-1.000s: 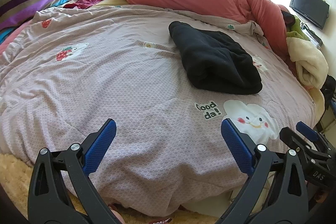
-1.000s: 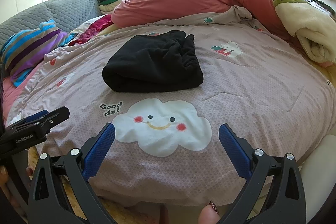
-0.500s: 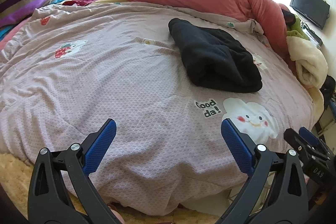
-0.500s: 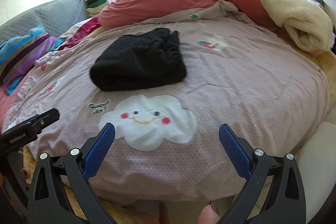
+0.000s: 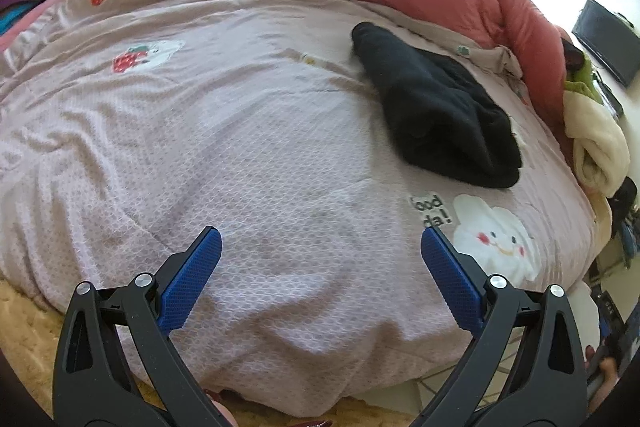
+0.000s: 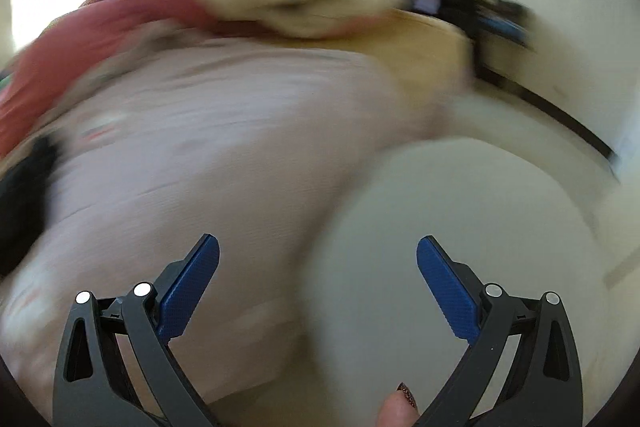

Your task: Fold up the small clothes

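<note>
Black fleece garment (image 5: 440, 111), folded into a thick bundle, lies on the pale pink quilted bedspread (image 5: 240, 155) ahead and to the right of the left claw (image 5: 320, 269), its long axis running away up-left. Both claws are spread wide and hold nothing. In the blurred right wrist view the right claw (image 6: 318, 273) points at the bed's edge, with the bundle only a dark smear far left, so the left hand looks nearer.

Left wrist faces across bed (image 5: 240, 147), right wrist blurred, veering rightward, sharing bedspread

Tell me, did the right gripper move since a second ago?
Yes. The right gripper swung to its right: the black garment that sat in the middle of its view is now at the far left edge, and the picture is smeared with motion blur.
</note>
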`<action>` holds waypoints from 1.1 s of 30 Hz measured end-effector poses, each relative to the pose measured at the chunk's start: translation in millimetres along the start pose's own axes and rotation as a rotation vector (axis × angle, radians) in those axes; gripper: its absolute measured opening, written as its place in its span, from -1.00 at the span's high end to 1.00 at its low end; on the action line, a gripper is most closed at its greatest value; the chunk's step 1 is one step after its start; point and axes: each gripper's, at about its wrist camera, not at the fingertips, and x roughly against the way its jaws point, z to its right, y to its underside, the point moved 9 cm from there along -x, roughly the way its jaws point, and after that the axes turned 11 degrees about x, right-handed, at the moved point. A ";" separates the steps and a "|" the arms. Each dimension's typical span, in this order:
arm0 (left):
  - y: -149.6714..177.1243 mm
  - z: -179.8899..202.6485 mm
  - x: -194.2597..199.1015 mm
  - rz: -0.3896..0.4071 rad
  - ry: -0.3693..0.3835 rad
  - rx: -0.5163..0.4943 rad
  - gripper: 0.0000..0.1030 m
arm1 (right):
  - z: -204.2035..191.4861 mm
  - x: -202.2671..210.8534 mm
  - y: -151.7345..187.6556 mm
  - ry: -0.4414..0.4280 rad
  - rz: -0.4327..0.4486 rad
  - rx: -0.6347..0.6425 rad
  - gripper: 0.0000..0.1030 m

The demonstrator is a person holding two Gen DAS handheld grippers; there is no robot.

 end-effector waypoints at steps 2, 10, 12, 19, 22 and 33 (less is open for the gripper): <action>-0.5 -3.0 0.2 0.000 -0.002 0.012 -0.82 | 47.1 -33.1 -0.1 0.128 -0.061 -0.082 -0.91; -8.6 -15.5 2.7 0.019 -0.026 0.056 -0.82 | 94.5 -85.5 0.4 0.176 -0.137 -0.228 -0.92; -11.6 -19.3 2.6 0.020 -0.029 0.070 -0.82 | 95.0 -84.7 1.0 0.167 -0.132 -0.236 -0.92; -59.7 -68.1 8.2 0.081 -0.102 0.166 -0.82 | 99.8 -82.4 5.0 0.168 -0.133 -0.232 -0.92; -97.3 -110.3 14.5 0.137 -0.197 0.204 -0.82 | 105.2 -90.0 -1.9 0.178 -0.137 -0.235 -0.92; -209.9 -244.6 -0.3 0.167 -0.431 0.282 -0.82 | 137.6 -131.5 -38.5 0.203 -0.143 -0.272 -0.92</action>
